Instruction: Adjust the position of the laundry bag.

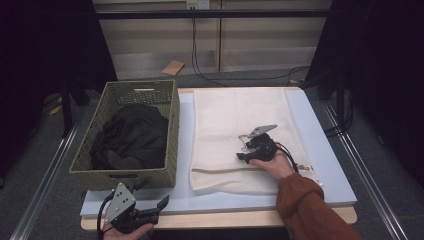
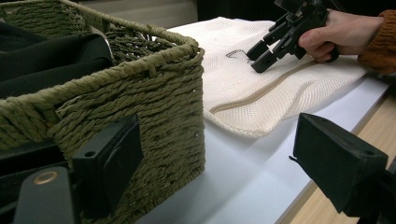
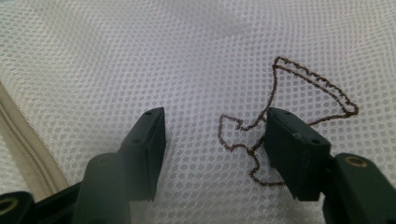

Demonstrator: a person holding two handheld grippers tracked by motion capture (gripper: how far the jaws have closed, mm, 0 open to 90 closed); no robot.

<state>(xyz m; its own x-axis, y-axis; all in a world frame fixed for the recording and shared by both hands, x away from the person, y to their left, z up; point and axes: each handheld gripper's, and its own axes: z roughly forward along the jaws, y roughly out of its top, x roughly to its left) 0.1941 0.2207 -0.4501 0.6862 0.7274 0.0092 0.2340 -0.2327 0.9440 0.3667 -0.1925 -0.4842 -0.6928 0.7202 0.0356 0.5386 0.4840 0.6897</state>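
Observation:
A cream mesh laundry bag [image 1: 235, 120] [image 2: 243, 93] [image 3: 140, 56] lies flat on the white table [image 1: 320, 130], its beige zipper [image 1: 230, 170] [image 3: 21, 135] running along the near edge. My right gripper [image 1: 241, 147] [image 2: 258, 58] [image 3: 215, 140] points down at the bag's middle. Its jaws are apart, with mesh and a brown stitched outline [image 3: 322, 86] between them. My left gripper [image 1: 162, 205] [image 2: 215, 158] is open at the table's front left, just before the basket's near corner, with nothing in it.
A green woven basket [image 1: 141, 85] [image 2: 154, 93] stands on the left of the table and holds black clothing [image 1: 132, 137] [image 2: 42, 56]. Bare tabletop lies between the basket and the bag. Cables and a small board lie on the floor beyond the table.

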